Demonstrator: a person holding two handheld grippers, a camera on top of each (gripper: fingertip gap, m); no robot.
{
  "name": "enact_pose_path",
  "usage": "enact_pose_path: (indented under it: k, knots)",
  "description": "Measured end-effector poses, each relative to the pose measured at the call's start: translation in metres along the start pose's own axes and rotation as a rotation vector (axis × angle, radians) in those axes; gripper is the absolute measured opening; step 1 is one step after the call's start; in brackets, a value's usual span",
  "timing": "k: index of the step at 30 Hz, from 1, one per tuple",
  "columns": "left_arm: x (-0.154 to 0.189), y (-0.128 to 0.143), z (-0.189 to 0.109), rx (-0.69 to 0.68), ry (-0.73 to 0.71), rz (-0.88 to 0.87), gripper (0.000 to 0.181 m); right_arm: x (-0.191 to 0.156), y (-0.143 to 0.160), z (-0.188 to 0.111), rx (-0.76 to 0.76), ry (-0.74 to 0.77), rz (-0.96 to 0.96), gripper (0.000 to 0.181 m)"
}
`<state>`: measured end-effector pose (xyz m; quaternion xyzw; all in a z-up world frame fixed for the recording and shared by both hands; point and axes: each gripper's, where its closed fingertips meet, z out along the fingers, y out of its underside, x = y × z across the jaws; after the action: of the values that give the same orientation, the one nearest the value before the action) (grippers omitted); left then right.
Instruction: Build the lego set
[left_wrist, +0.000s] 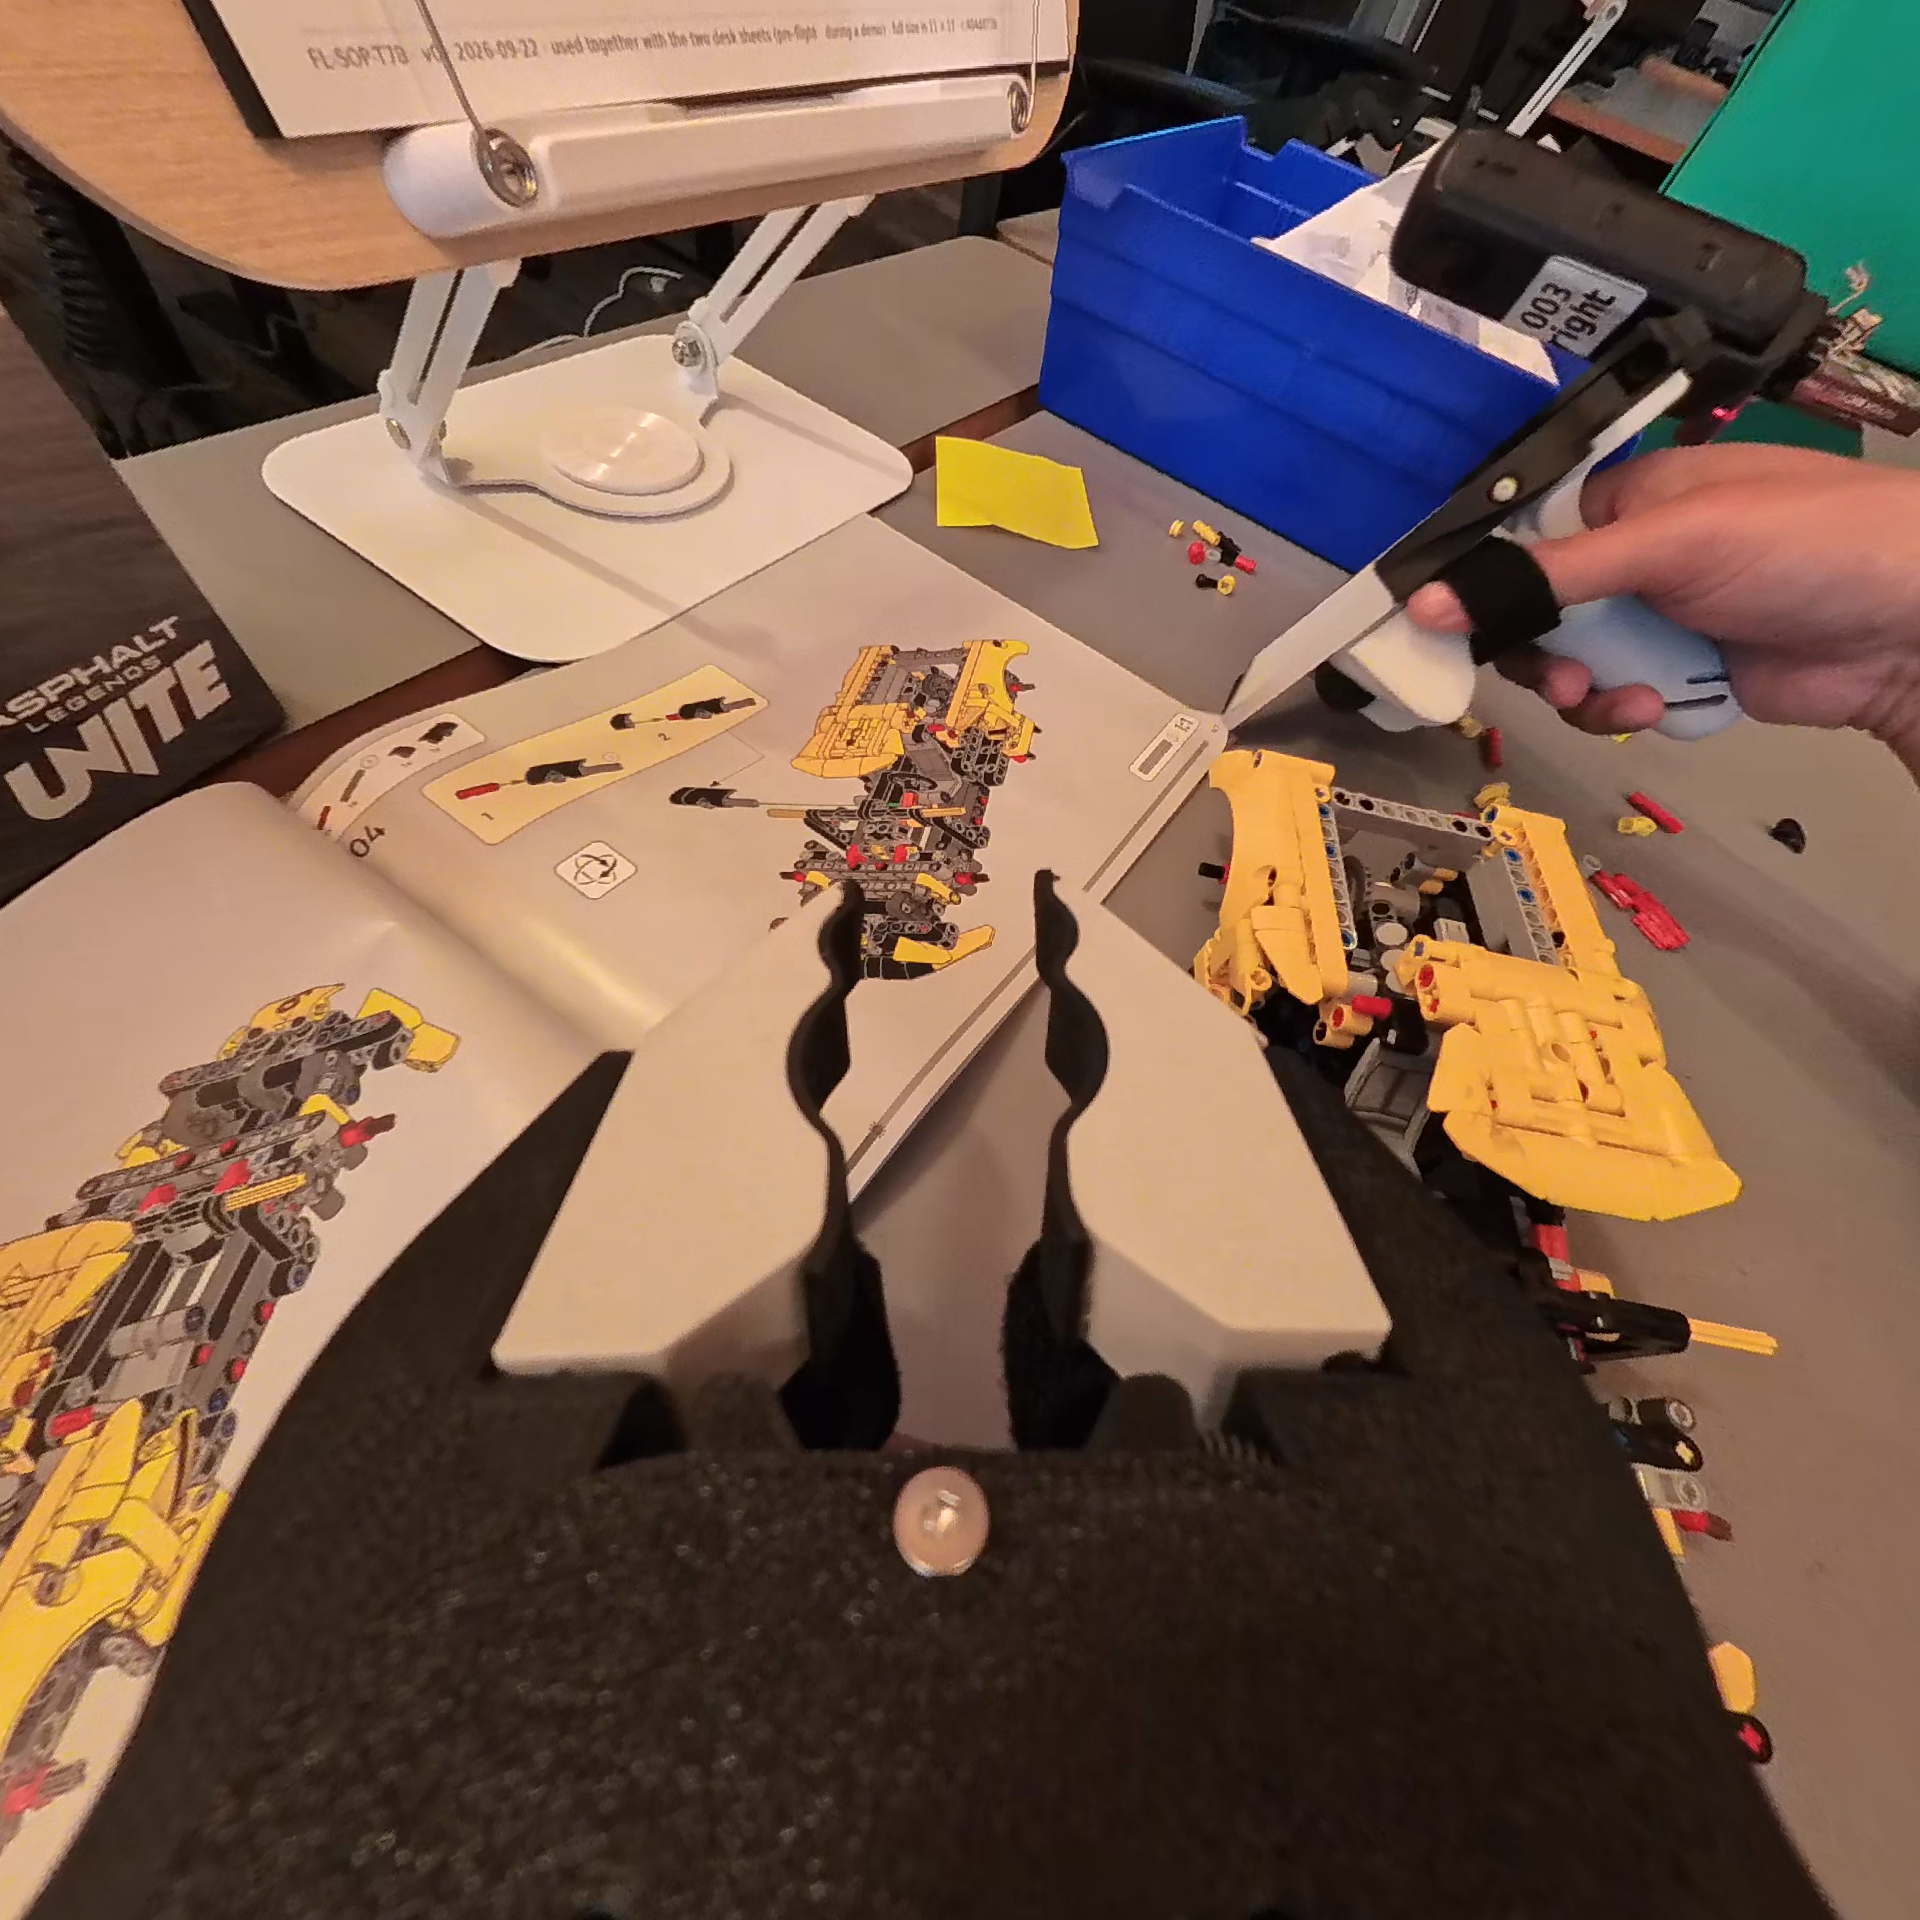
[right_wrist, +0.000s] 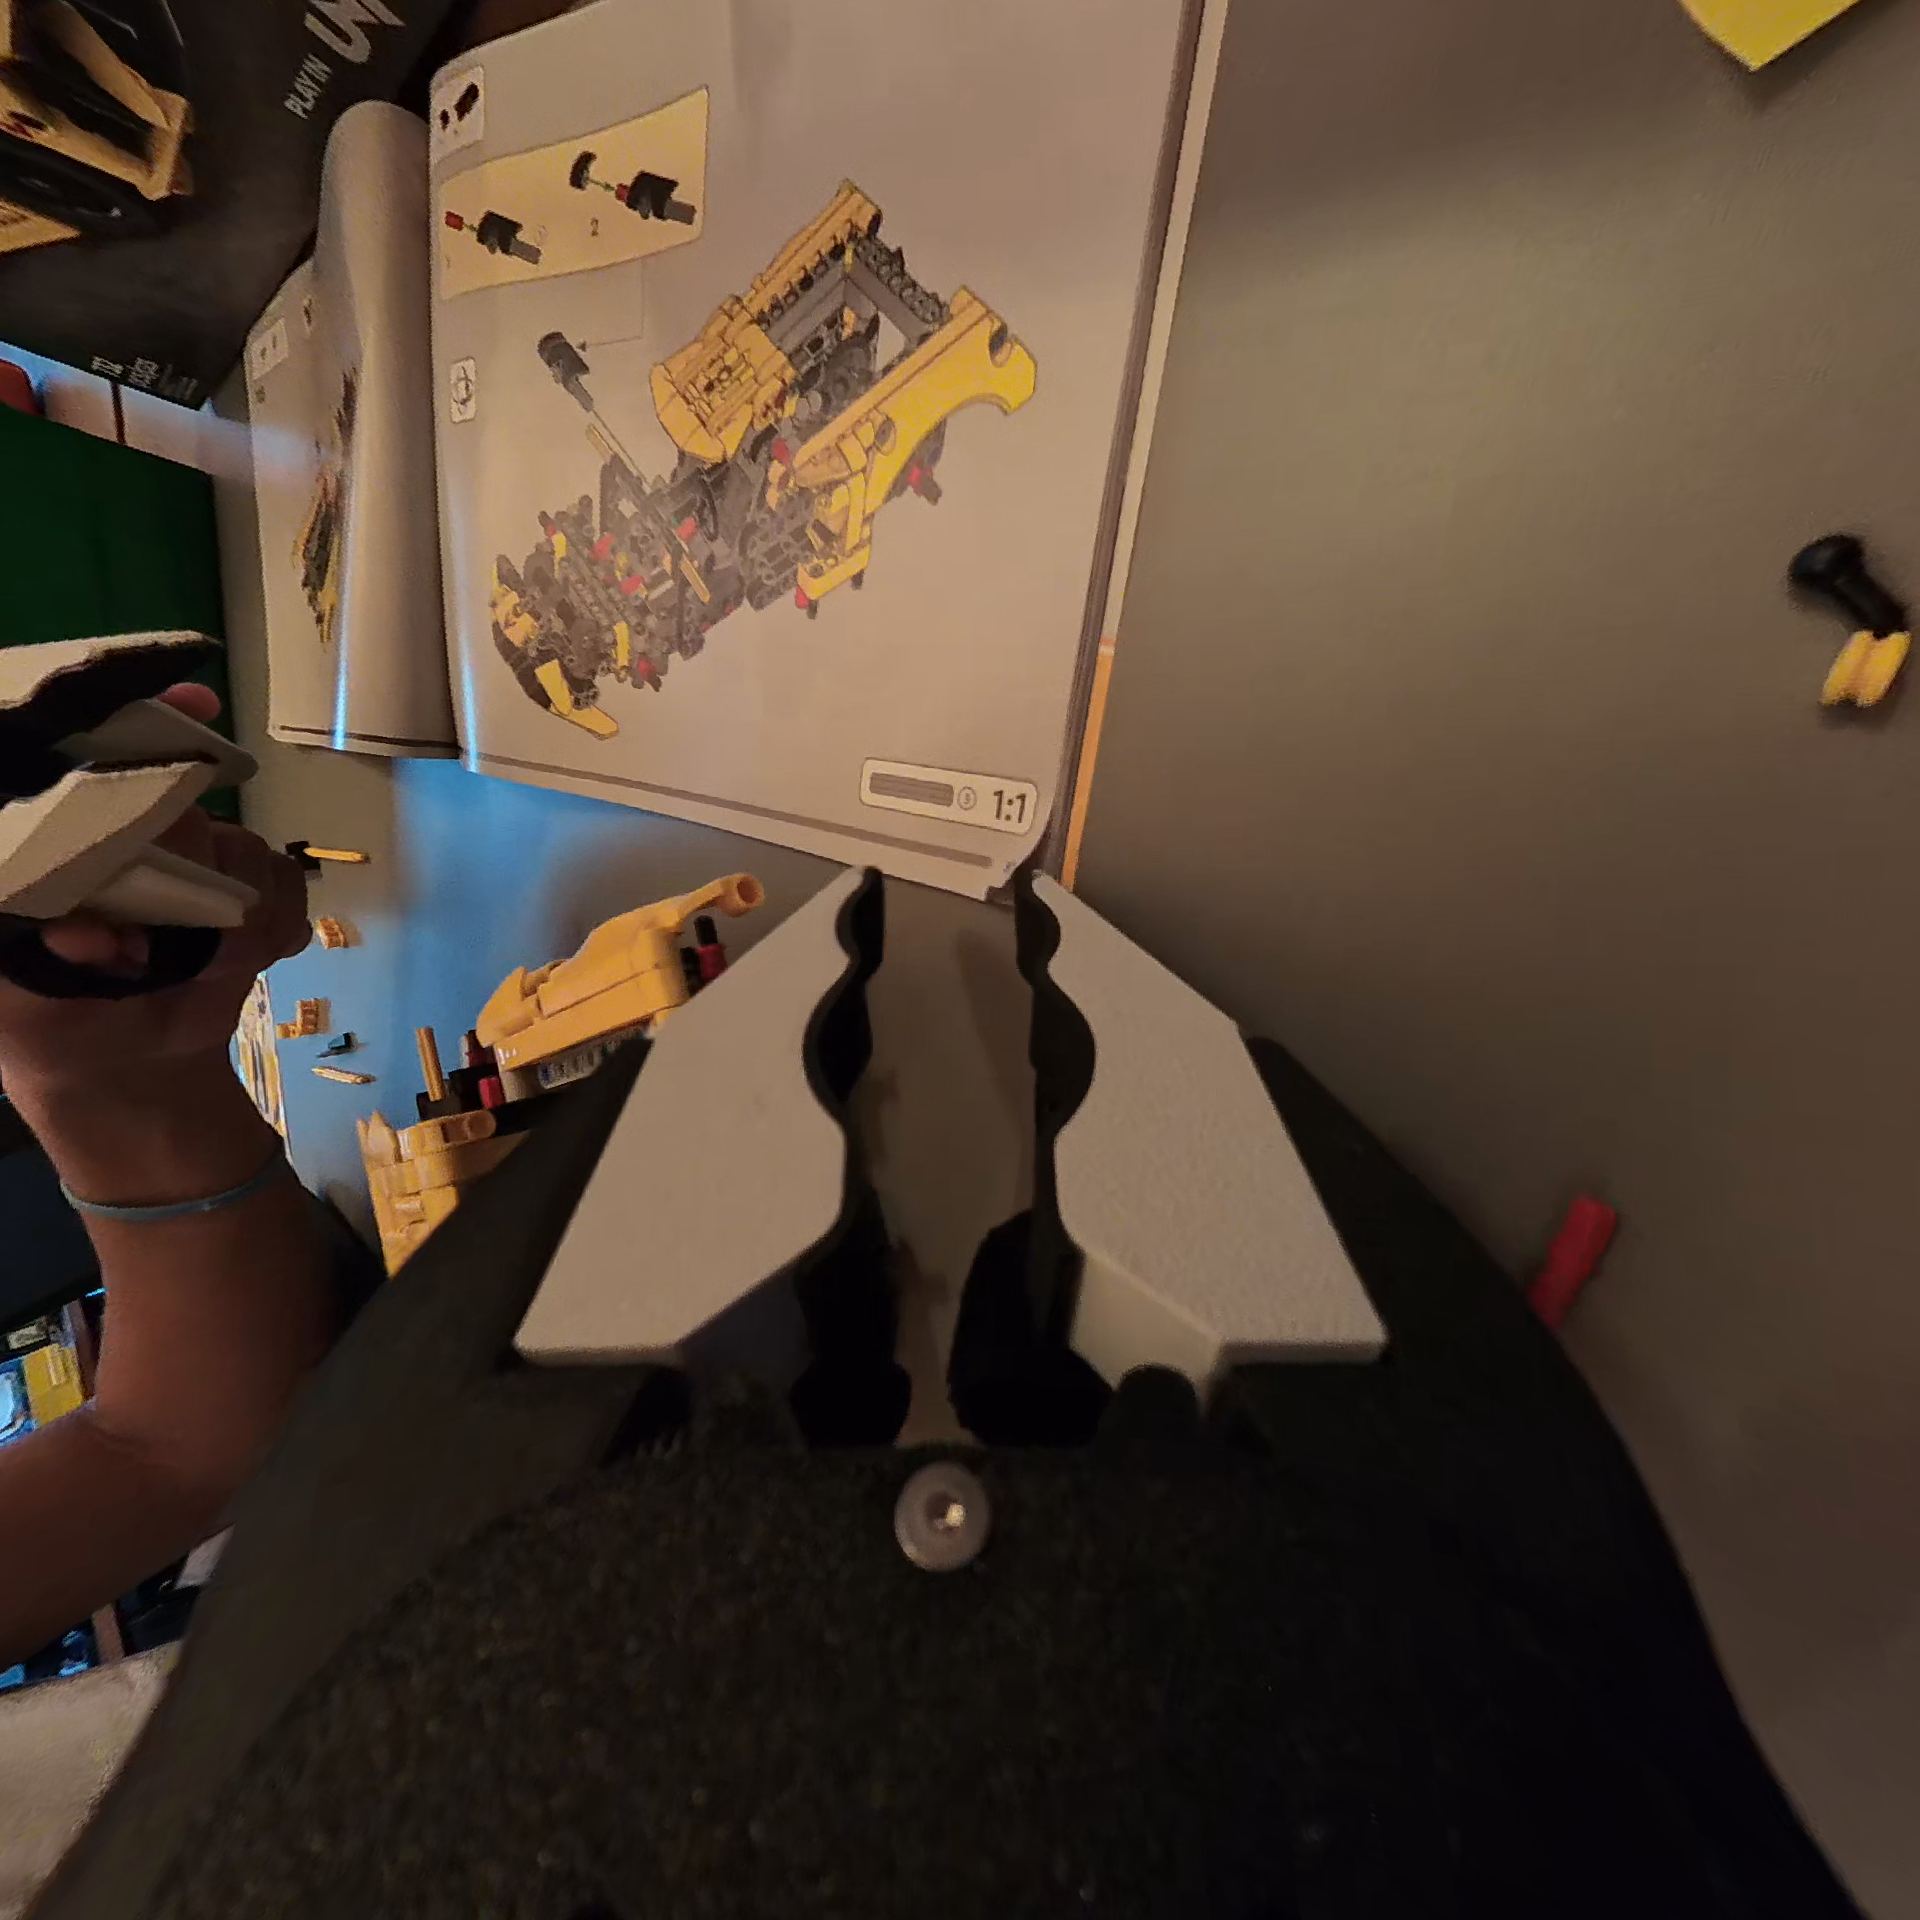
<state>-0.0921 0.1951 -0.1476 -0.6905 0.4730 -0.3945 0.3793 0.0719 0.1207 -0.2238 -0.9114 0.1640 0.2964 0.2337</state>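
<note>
While both sets of fingers hang spread and empty, the half-built yellow lego model (left_wrist: 1475, 997) sits on the grey bench (left_wrist: 1818, 1143), just right of the open instruction booklet (left_wrist: 644, 831).

My left gripper (left_wrist: 945, 894) hovers over the booklet's right page, nothing between its fingers. My right gripper (right_wrist: 945, 883) points at that page's lower corner, its fingers likewise apart and holding nothing; my right hand (left_wrist: 1745, 592) grips its handle. Loose red pins (left_wrist: 1642, 904) lie scattered beside the model, a small black-and-yellow piece (right_wrist: 1855, 623) rests apart on the bench, and a blue bin (left_wrist: 1247, 353) stands behind a yellow paper (left_wrist: 1013, 488).
</note>
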Motion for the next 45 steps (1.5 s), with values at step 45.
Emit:
enact_pose_path:
  k: [45]
  knots:
    - [-0.124, 0.039, -0.174, 0.128, -0.724, -0.268, 0.000, -0.195, -0.053, 0.061, -0.097, -0.177, -1.037, 0.047]
